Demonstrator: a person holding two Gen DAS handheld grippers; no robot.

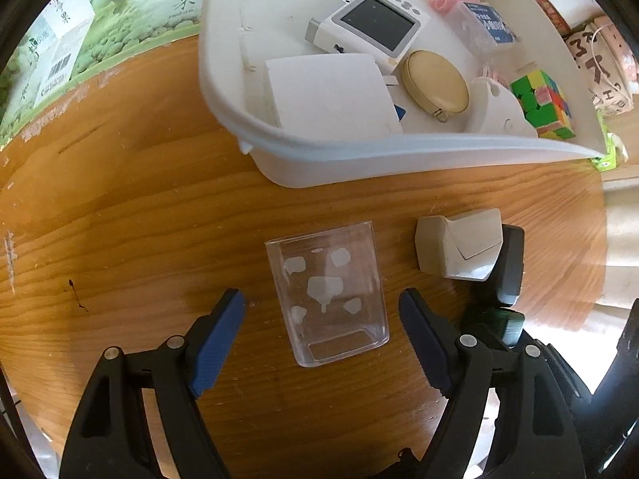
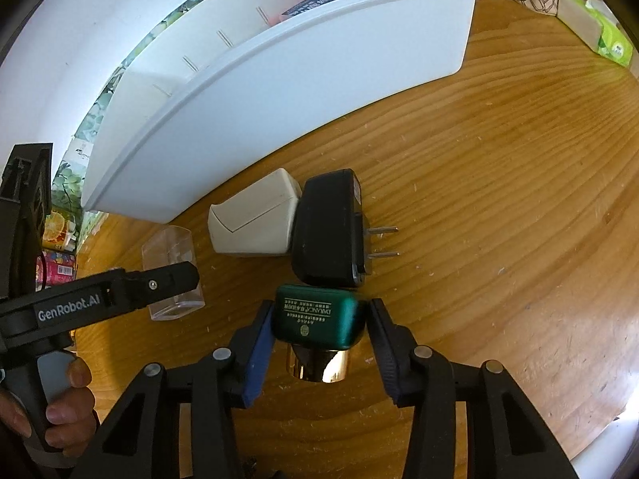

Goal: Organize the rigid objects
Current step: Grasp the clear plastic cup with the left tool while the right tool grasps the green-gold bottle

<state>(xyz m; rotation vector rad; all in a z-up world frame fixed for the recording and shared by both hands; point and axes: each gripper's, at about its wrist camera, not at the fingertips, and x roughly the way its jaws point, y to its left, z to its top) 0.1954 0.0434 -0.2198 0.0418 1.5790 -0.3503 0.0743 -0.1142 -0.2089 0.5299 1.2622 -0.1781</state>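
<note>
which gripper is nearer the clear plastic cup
Left. The left gripper is open with its fingers either side of the clear plastic cup lying on the table. The right gripper is off to the side, shut on the green bottle.

A green bottle (image 2: 317,317) with gold cap, black adapter (image 2: 329,227), white bin (image 1: 359,151), multicoloured cube (image 1: 545,103).

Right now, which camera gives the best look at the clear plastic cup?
The left wrist view: the clear plastic cup lies whole and unblocked on the table, ahead of the open left gripper. In the right wrist view that gripper crosses over it.
</note>
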